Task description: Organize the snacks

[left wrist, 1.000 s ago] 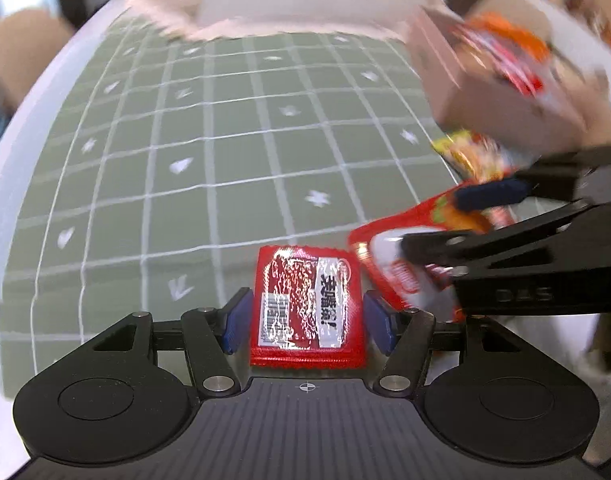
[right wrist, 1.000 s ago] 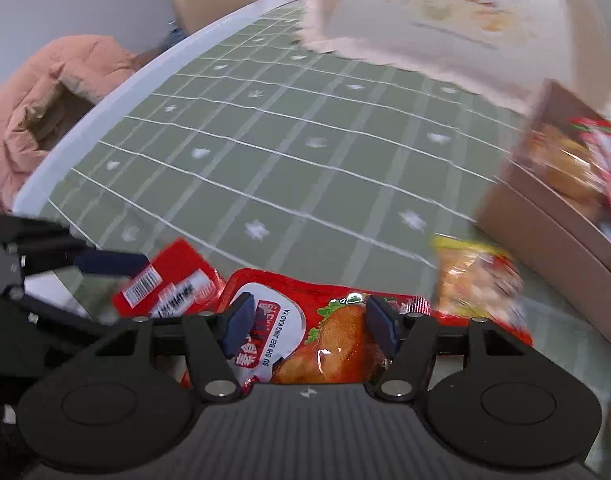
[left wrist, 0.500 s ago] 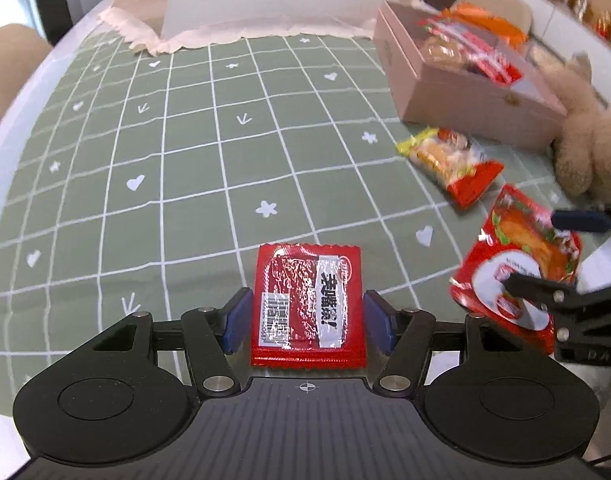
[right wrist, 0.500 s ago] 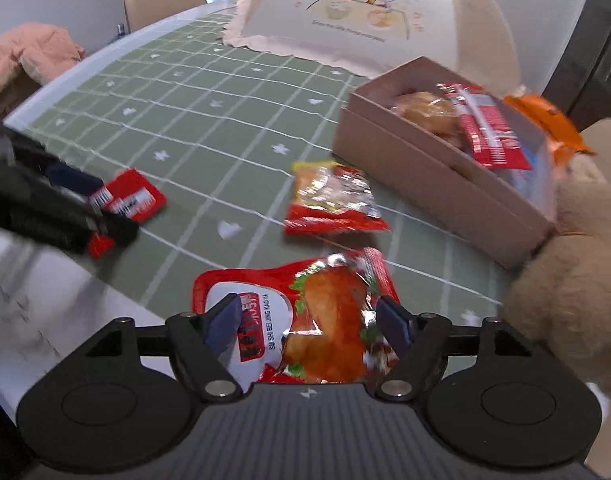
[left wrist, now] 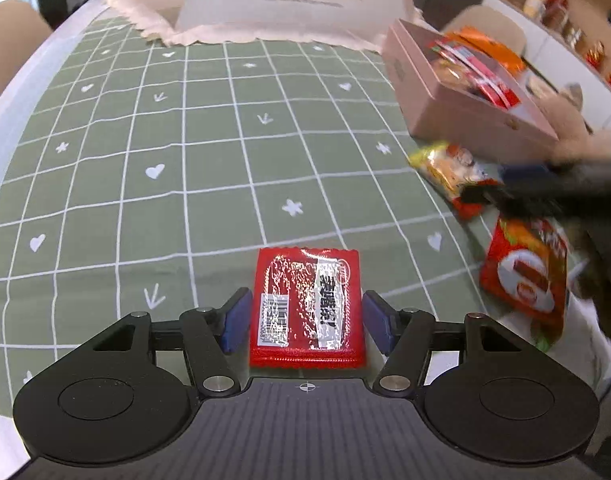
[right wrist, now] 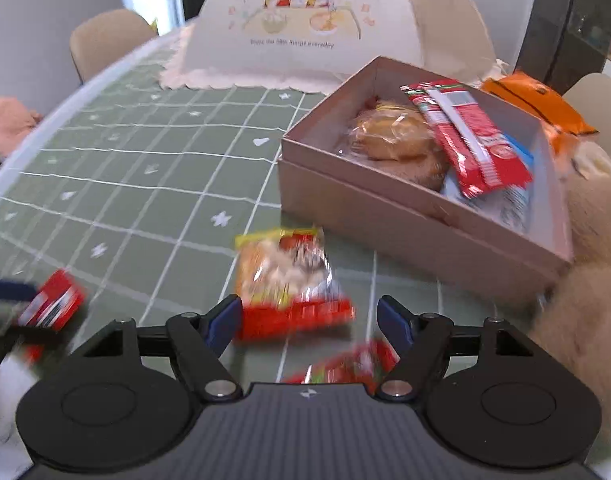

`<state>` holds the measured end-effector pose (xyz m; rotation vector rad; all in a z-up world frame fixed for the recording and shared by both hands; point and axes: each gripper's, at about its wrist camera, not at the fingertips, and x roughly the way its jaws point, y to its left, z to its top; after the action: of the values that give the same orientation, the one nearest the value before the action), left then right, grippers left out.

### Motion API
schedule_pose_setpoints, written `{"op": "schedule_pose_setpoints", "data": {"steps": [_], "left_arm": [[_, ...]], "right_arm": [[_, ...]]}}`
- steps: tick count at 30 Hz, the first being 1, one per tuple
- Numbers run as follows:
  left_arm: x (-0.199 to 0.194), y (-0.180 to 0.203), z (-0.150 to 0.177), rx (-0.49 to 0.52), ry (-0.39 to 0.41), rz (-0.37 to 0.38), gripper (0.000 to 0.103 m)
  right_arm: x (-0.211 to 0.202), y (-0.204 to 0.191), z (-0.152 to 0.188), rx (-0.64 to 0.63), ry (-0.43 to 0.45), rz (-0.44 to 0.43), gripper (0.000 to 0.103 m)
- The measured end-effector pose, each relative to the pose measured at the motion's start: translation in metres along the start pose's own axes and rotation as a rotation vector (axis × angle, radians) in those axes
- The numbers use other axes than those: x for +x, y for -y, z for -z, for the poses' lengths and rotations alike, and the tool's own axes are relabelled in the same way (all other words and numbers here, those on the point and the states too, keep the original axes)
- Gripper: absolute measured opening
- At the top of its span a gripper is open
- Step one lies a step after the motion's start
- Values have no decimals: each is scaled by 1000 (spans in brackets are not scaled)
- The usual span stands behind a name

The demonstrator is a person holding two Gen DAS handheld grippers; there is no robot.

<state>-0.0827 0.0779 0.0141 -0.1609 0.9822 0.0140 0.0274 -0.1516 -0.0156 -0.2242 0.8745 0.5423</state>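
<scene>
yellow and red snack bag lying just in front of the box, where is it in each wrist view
Left wrist view: the yellow and red snack bag lies far right, at mid height, partly behind the blurred right gripper.
Right wrist view: the bag lies at lower centre, its red end between the open fingers.
Shared landmark: the pink snack box, just beyond the bag in both.

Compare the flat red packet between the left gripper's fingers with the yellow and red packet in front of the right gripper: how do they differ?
The flat red packet is all red, with a barcode label; the yellow and red packet is yellow above and red at its near end. The flat red packet looks thin and square-edged; the yellow and red packet is puffed, its contents showing through. Both lie on the green tablecloth, outside the box.
</scene>
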Motion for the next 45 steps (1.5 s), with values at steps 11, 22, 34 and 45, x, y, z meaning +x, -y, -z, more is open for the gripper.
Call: {"op": "schedule_pose_setpoints", "data": {"steps": [11,22,34,45], "left_arm": [[1,13,2,58,-22,-46,66],[15,47,-6,115,-29,32,66],[21,67,-4,188,-28,37,66],[-4,71,-15,217,30,108,14]], "right_arm": [[-24,-27,12,-34,-5,-126,61],[-89,-3,72,-19,19,42,61],[-83,63,130,355,-30,152,75],[-80,64,128,383,-7,166,71]]}}
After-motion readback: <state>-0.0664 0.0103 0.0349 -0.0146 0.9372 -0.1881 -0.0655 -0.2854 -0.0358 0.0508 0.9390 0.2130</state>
